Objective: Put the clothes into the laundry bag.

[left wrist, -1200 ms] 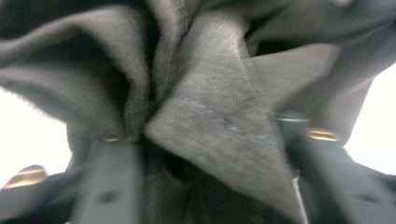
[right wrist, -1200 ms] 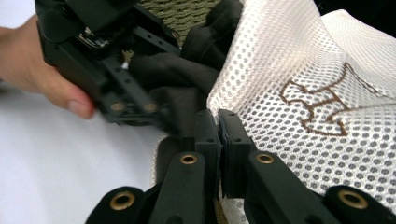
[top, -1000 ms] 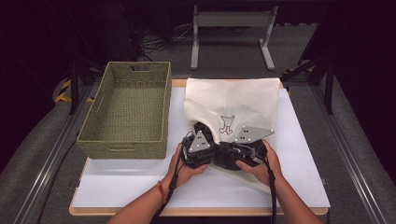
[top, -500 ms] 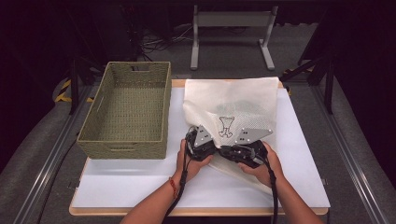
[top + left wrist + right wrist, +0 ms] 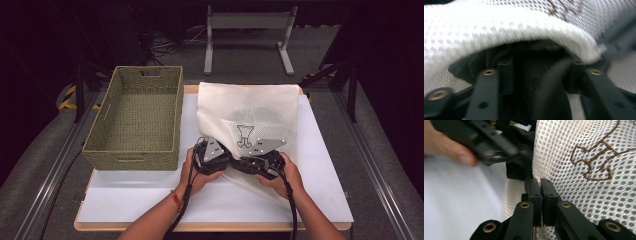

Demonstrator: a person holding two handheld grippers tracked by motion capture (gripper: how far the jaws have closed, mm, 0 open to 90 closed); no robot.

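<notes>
Mesh laundry bag (image 5: 260,107) is lying on the counter (image 5: 320,165) beside the wicker basket (image 5: 135,117). Right gripper (image 5: 541,195) is pinching the bag's near edge, jaws pressed together. Left gripper (image 5: 537,75) has just been opening — jaws spread inside the bag's mouth, gripping nothing. Risk: thin mesh slipping from the single pinch, mouth collapsing.

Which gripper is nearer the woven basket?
Left. The left gripper sits just off the basket's near right corner; the right gripper is farther right, on the mesh bag.
</notes>
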